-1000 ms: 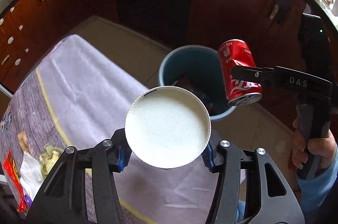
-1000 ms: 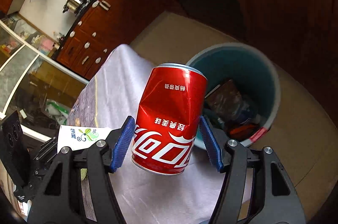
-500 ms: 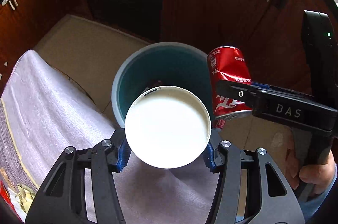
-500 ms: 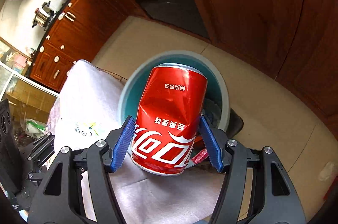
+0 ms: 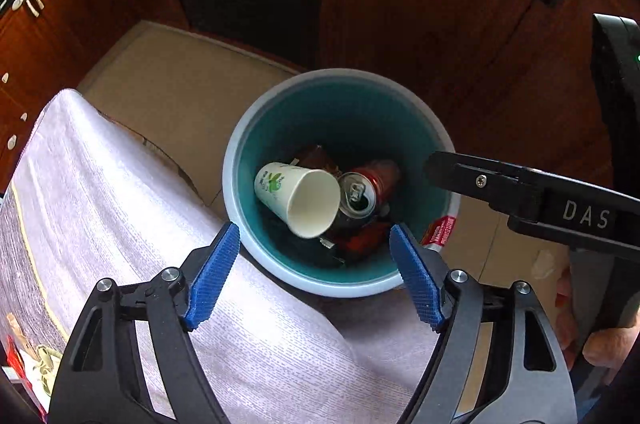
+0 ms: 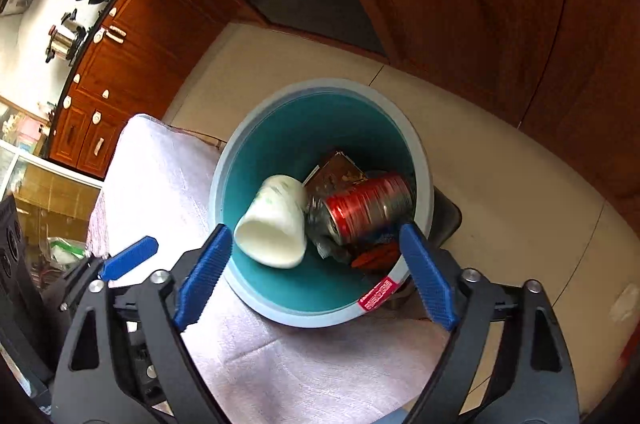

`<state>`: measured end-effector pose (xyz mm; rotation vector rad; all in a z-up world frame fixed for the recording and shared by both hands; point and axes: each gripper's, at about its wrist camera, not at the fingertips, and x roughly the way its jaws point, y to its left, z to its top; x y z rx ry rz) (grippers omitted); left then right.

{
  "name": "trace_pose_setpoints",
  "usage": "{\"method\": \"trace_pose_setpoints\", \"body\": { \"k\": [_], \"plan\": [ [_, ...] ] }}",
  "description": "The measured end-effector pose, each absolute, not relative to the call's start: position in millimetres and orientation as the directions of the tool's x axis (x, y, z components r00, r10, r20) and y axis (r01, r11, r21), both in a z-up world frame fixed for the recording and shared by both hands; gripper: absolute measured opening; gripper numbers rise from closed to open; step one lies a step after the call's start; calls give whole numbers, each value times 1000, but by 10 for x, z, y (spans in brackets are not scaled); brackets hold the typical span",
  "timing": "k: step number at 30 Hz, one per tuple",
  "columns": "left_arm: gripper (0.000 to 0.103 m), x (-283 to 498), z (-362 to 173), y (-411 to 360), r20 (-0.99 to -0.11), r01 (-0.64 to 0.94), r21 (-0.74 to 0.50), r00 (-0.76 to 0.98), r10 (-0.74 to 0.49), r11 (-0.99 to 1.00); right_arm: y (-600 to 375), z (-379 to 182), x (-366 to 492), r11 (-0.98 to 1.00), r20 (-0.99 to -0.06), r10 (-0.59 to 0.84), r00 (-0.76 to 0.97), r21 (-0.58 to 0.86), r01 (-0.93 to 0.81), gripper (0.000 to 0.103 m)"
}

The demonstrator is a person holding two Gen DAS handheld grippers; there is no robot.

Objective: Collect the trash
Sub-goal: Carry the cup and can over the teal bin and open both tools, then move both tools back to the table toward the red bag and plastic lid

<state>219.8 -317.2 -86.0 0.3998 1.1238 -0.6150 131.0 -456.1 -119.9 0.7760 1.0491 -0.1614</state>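
A: Item one, nearest. Left gripper (image 5: 314, 276): jaws spread wide, blue pads bare, nothing between them. Right gripper (image 6: 312, 278): likewise wide and empty, poised over the bin's near rim.

B: Beneath them?

A: Pale cloth (image 5: 168, 256) over the table, ending just short of the bin. At its far-left corner, a scrap of red wrapper (image 5: 12, 364) and some crumpled pale litter beside it; too small to identify.

B: Item two, the bin.

A: Round bin (image 5: 236, 151), grey-blue rim, teal inside, standing on the floor beside the table edge. A red label sits on its near-right rim.

B: Contents?

A: Paper cup (image 5: 298, 197), on its side, mouth toward the camera. Judged very light and easily crushed; best taken across the wall near the rim, gently. Touching it, a red soda can (image 5: 366, 191), also lying down, opened top showing. Judged light, thin-walled and smooth; grip across the middle of the body. Under both, a brown packet (image 6: 338, 169) and other dark scraps, partly hidden.

B: Task status?

A: Cup and can rest in the bin. The litter on the cloth corner looks like the remaining work.

B: Obstructions?

A: The two grippers crowd each other over the bin; the right one's finger crosses the left view.

B: Beyond?

A: Tan floor tiles (image 6: 500, 183), then wooden cabinets (image 6: 480, 3) and a dark recess.
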Motion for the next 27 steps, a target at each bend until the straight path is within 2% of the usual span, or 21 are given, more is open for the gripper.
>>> {"method": "trace_pose_setpoints", "body": {
  "k": [5, 7, 18, 27],
  "plan": [
    [93, 2111, -791, -3020, -915, 627, -16, 304, -264, 779, -4519, -1184, 1259, 719, -830, 247, 501, 503, 480, 88],
    [95, 2044, -768, -2904, -912, 624, -19, 310, -270, 781, -4490, -1172, 1245, 722, -834, 248, 493, 498, 480, 88],
    [98, 1808, -652, -2717, -903, 613, -38, 316, -290, 789, -4242, -947, 1136, 759, -844, 231, 484, 468, 453, 88],
    [99, 1656, -414, -2213, -885, 561, -58, 354, -303, 826, -3796, -669, 1097, 806, -838, 248, 487, 458, 376, 88]
  ]
}}
